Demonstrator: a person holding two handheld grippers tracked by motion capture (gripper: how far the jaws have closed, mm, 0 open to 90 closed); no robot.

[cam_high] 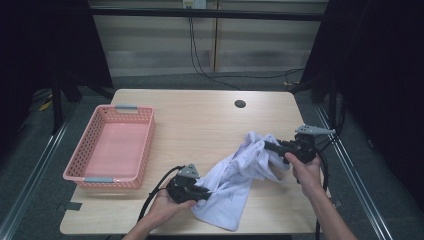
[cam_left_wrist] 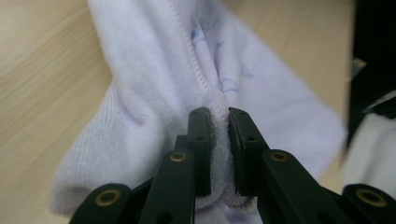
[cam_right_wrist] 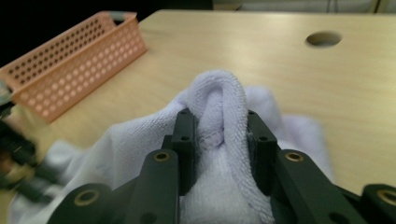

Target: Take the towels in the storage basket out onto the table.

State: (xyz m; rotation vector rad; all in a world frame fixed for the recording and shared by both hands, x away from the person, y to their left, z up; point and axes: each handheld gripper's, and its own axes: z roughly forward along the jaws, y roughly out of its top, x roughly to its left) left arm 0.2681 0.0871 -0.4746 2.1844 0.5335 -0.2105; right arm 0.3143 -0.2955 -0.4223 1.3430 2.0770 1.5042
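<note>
So the high view sits up above the person's edge of the bench (cam_high: 210, 115), looking forward and down, far enough back to take in the whole top plus the floor and wall behind. The left gripper view rides right on its fingers (cam_left_wrist: 201, 140), super close, nose almost in the white towel (cam_left_wrist: 154, 70). The right gripper view is just as tight on the same towel but looks out across the bench to the pink basket (cam_right_wrist: 70, 60), which the high view also catches.
</note>
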